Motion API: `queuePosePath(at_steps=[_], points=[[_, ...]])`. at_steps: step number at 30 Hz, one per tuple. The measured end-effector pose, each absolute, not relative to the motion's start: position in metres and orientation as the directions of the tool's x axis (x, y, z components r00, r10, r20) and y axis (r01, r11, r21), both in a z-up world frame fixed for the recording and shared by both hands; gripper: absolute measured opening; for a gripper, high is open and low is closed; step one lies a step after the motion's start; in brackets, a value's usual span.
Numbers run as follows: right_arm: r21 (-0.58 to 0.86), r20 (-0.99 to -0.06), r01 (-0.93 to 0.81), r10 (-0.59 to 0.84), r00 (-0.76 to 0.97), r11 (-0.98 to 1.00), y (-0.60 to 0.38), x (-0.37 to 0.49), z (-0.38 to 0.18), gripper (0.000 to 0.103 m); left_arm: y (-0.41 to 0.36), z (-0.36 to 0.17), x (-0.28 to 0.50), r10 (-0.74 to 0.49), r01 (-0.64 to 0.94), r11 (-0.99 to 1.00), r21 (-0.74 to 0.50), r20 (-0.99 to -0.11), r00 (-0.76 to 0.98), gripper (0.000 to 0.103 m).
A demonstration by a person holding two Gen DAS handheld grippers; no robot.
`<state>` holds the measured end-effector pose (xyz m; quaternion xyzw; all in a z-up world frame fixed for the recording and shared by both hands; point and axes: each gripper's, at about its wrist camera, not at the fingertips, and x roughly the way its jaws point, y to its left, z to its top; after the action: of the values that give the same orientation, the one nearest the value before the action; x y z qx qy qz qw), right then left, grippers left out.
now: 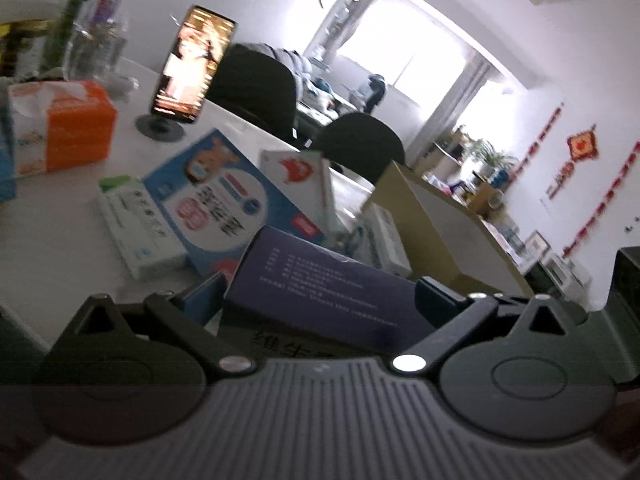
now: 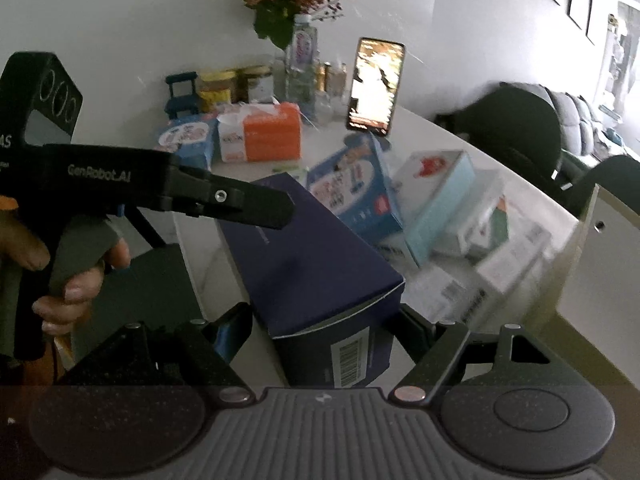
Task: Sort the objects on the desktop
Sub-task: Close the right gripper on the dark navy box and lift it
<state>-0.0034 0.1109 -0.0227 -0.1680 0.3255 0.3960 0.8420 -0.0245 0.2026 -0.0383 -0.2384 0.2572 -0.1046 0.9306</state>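
Navy-blue, the long cardboard box [image 2: 320, 264] is carried above the white table [image 2: 200, 240] with 2 grippers clamped on it: the right gripper [image 2: 324, 328] spread wide around its barcoded end, the left gripper [image 1: 320, 292] closed across its far end. Sorting looks barely begun: beside the open brown carton [image 1: 432, 232], which probably holds a few packets already, at least 5 loose boxes lie jumbled, among them the blue-and-white cartoon box [image 2: 352, 188]. 1 orange tissue pack [image 2: 268, 136] and 1 lit phone [image 2: 376, 84] stand behind.
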Motion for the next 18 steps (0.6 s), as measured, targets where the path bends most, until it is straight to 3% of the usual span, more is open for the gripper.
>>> queuePosePath(at_steps=[18], points=[[-0.029,-0.762,-0.766,0.482,0.433,0.642,0.087,-0.018,-0.039,0.075,0.168,-0.055,-0.004,-0.466,0.172,0.808,-0.564,-0.433,0.771,0.100]])
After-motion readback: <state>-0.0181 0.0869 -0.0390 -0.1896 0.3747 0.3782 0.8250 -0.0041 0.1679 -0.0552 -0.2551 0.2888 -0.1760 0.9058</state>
